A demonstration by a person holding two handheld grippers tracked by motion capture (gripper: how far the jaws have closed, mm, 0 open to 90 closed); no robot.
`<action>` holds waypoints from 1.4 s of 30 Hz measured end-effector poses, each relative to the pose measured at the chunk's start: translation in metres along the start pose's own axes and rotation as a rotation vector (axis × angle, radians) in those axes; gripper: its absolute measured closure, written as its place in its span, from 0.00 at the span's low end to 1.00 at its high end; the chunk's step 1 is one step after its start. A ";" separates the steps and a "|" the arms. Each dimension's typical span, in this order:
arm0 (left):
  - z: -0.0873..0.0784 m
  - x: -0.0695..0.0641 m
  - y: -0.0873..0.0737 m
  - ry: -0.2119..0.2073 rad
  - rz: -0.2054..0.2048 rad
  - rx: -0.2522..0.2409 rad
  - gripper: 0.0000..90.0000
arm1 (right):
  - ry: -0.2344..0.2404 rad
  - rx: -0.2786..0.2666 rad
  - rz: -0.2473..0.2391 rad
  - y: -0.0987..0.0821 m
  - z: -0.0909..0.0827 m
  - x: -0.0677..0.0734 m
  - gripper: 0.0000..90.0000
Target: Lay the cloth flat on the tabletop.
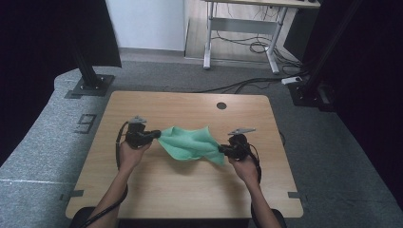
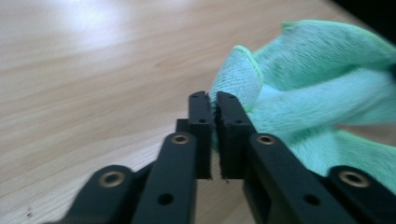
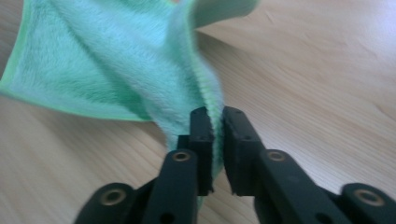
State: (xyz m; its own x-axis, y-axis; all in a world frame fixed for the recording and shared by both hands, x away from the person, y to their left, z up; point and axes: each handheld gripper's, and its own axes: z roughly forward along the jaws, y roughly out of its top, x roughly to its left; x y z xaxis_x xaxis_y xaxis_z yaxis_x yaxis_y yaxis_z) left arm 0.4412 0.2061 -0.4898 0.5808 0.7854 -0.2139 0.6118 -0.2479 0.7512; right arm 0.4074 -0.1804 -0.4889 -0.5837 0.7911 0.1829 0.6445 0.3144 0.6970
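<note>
The right gripper (image 3: 217,116) pinches a gathered fold of the green cloth (image 3: 107,65) between its two black jaws; the cloth fans out above the wooden table (image 3: 317,84)

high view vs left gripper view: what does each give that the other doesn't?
High view alone: both hands, the right claw pinching the green cloth at its right end, the cloth stretched between the two claws above the table, plus the floor, cables and a desk frame behind. Left gripper view alone: close up, the left claw with its jaws clamped on a cloth edge. Both share the cloth, the wooden tabletop and the left claw's grip.
</note>
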 end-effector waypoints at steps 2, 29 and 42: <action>0.011 -0.001 -0.004 0.043 -0.020 0.032 0.62 | -0.050 0.029 -0.014 -0.006 0.010 -0.008 0.67; 0.032 -0.086 -0.067 0.148 0.196 0.222 0.03 | -0.005 0.038 0.028 -0.050 -0.006 -0.012 0.96; 0.013 -0.055 -0.051 0.134 0.122 0.151 0.03 | -0.006 0.065 0.026 -0.059 -0.016 -0.022 0.62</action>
State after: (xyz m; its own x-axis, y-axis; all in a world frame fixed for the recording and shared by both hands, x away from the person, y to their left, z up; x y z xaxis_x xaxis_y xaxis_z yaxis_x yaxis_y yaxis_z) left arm 0.3848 0.1678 -0.5250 0.5851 0.8103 -0.0342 0.6205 -0.4200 0.6623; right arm 0.3746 -0.2251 -0.5230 -0.5636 0.8026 0.1955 0.6898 0.3271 0.6459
